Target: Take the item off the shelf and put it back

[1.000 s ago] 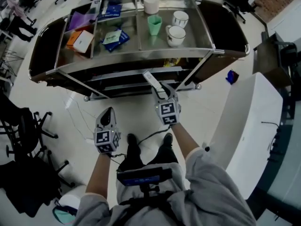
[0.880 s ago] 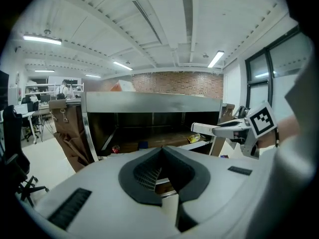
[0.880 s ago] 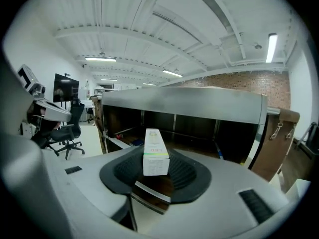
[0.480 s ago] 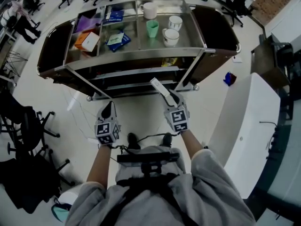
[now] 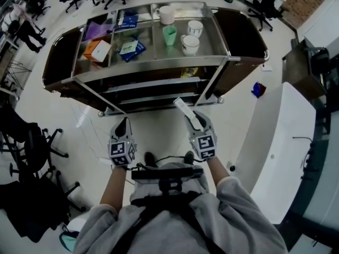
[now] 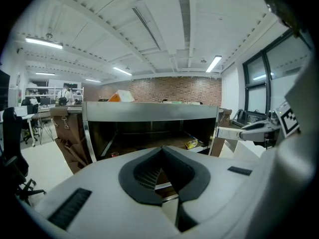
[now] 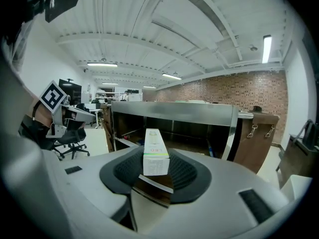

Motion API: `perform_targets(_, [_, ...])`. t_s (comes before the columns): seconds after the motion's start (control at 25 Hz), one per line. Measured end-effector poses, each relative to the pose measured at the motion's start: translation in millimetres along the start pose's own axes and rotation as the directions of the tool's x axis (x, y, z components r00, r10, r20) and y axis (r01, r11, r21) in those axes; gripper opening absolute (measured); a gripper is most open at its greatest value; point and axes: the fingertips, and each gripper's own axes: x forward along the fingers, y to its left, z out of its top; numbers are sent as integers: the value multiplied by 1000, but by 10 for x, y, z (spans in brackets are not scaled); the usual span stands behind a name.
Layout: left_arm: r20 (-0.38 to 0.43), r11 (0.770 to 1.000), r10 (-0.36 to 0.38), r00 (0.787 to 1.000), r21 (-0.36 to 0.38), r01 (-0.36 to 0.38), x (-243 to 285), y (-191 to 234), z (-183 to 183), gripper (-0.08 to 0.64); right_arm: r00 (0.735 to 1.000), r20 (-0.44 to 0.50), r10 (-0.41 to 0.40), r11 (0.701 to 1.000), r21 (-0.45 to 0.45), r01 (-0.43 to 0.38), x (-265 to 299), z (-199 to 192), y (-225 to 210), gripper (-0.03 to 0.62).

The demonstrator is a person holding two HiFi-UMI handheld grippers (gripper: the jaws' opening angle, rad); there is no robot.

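Observation:
A steel shelf cart (image 5: 159, 62) stands in front of me, its lower shelves (image 5: 153, 86) open toward me. A long white box (image 5: 183, 108) with a green stripe sticks out forward from my right gripper (image 5: 193, 121), just short of the cart's lower edge. In the right gripper view the pads are shut on the white box (image 7: 155, 153), which points at the open shelf (image 7: 174, 128). My left gripper (image 5: 122, 127) hangs lower left, away from the cart, shut and holding nothing. The left gripper (image 6: 160, 173) faces the dark shelf bay.
The cart top holds white cups (image 5: 189, 44), a green cup (image 5: 169, 35) and coloured packets (image 5: 131, 48). A yellow packet (image 6: 192, 143) lies on a lower shelf. A white table (image 5: 275, 142) stands at the right and office chairs (image 5: 32, 142) at the left. A blue object (image 5: 258, 89) lies on the floor.
My right gripper has drawn back from the cart with the white box in it. The left gripper has barely shifted. The cart now sits farther from me.

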Motion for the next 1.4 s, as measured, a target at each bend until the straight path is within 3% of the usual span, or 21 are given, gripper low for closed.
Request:
perform_targets(0.44, [35, 1000, -12, 999, 0, 12, 11, -39, 16, 6, 1000, -22, -3, 1000, -6, 3, -4, -107, 20, 160])
perform_targets(0.8, [4, 1000, -17, 1000, -2, 17, -5, -42, -59, 6, 999, -37, -15, 1000, 8, 15, 128, -166, 107, 160])
perform_targets(1.12, [-47, 997, -51, 998, 50, 53, 191, 37, -210, 6, 998, -34, -44, 998, 41, 45, 560, -258, 227, 160])
perform_targets(1.4, [-79, 990, -114, 990, 71, 120, 591, 98, -290, 6, 992, -2, -130, 987, 91, 129, 1175, -323, 228, 161])
